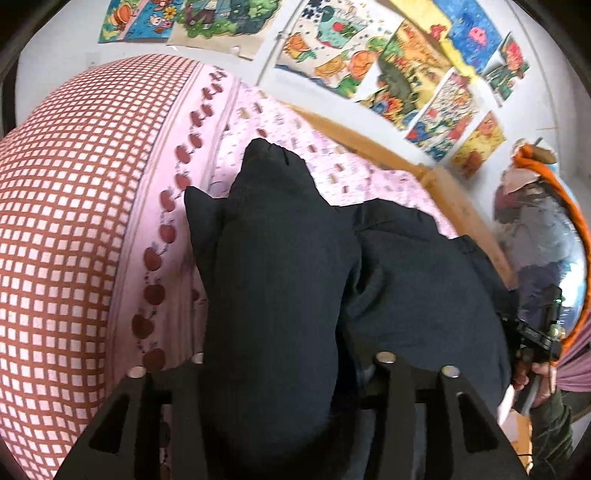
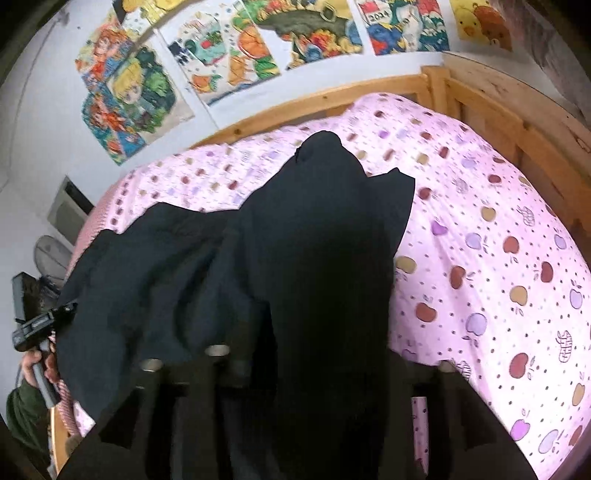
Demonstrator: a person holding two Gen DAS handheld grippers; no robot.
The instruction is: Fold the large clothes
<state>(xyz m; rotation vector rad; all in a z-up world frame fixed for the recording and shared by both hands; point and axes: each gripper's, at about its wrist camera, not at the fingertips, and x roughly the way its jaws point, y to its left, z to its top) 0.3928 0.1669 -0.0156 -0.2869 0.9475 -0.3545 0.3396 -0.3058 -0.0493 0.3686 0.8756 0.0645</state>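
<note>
**Lighting and Image Quality**

Soft, even daylight in both fisheye views. Edges curve strongly, with dark corner vignetting. Motion blur smears the wall drawings point(image 1: 399, 62). The dark garment point(image 2: 325, 280) shows almost no fold detail.

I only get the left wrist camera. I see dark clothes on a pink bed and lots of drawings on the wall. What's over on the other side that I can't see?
Observer: In the right wrist view, a yellow poster with a brown bear hangs at the top right of the wall.
Operator: Is the sheet all little squares over there too?
Observer: No. That side of the sheet has big red, purple and yellow apples on it.
Operator: Anything next to the bed?
Observer: What looks like a round fan stands by the wall, left of the bed.
</note>
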